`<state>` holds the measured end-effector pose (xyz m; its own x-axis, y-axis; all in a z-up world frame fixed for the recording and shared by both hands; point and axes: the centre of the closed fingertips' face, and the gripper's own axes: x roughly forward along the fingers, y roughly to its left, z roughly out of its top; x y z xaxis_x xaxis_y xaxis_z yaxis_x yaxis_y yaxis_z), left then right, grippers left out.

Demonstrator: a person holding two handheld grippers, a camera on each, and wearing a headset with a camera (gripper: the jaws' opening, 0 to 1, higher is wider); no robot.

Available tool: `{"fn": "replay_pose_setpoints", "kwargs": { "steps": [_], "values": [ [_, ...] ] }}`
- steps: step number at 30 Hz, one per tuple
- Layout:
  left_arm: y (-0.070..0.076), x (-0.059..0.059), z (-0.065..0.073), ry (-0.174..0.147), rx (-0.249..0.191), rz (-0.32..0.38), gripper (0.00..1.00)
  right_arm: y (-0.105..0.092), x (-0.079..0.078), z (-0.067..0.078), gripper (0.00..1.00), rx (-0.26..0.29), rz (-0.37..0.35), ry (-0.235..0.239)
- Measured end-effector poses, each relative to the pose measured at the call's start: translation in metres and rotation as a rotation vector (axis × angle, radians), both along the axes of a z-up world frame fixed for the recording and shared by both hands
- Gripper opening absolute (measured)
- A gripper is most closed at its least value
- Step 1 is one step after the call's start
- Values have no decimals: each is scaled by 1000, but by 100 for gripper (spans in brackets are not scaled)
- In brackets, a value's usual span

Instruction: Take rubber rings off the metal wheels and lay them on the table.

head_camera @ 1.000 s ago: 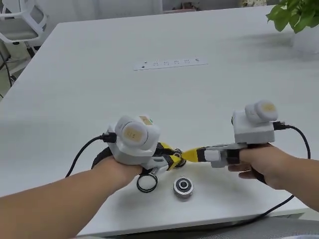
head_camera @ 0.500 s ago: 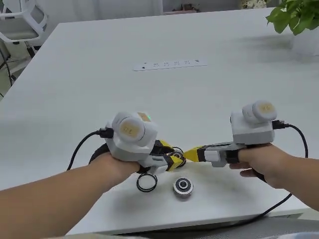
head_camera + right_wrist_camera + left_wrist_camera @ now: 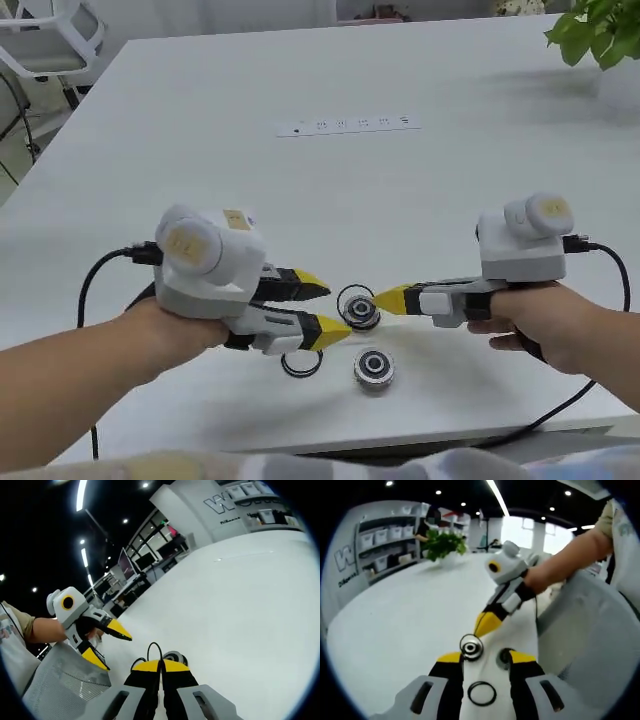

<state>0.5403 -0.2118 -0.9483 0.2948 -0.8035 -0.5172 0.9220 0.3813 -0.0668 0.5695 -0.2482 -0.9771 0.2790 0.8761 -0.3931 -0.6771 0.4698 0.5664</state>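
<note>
Rings, black rubber, thin and round: we count two. Loose ring (image 3: pixel 300 363) lies flat on the white worktop (image 3: pixel 200 150), just below the left gripper (image 3: pixel 330 308), whose yellow-tipped jaws stand apart, holding nothing. Second ring (image 3: pixel 353 297) stands tilted against the far wheel (image 3: pixel 362 314), its loop pinched in the closed jaws of the right gripper (image 3: pixel 381 298). Wheels, shiny metal discs with dark hubs: two, both flat, axles up. Near wheel (image 3: pixel 373 367) sits beside the loose ring, near the worktop's front edge.
</note>
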Motion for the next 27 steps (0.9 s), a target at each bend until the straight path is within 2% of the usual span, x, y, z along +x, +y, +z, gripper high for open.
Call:
{"fn": "replay_pose_setpoints", "kwargs": {
  "steps": [5, 14, 18, 20, 25, 27],
  "values": [
    [14, -7, 9, -9, -7, 6, 41, 7, -4, 7, 0, 13, 18, -1],
    [37, -25, 10, -32, 19, -2, 49, 27, -12, 13, 0, 11, 66, 13],
    [45, -25, 14, -31, -5, 27, 52, 35, -14, 10, 0, -6, 82, 27],
    [50, -25, 12, -43, 9, 39, 53, 39, -17, 6, 0, -23, 96, 47],
    [63, -27, 12, -35, 5, 67, 55, 49, -25, -1, 0, -46, 133, 72],
    [68, -27, 11, -47, 22, 70, 56, 53, -26, -3, 0, -47, 142, 79]
  ]
}}
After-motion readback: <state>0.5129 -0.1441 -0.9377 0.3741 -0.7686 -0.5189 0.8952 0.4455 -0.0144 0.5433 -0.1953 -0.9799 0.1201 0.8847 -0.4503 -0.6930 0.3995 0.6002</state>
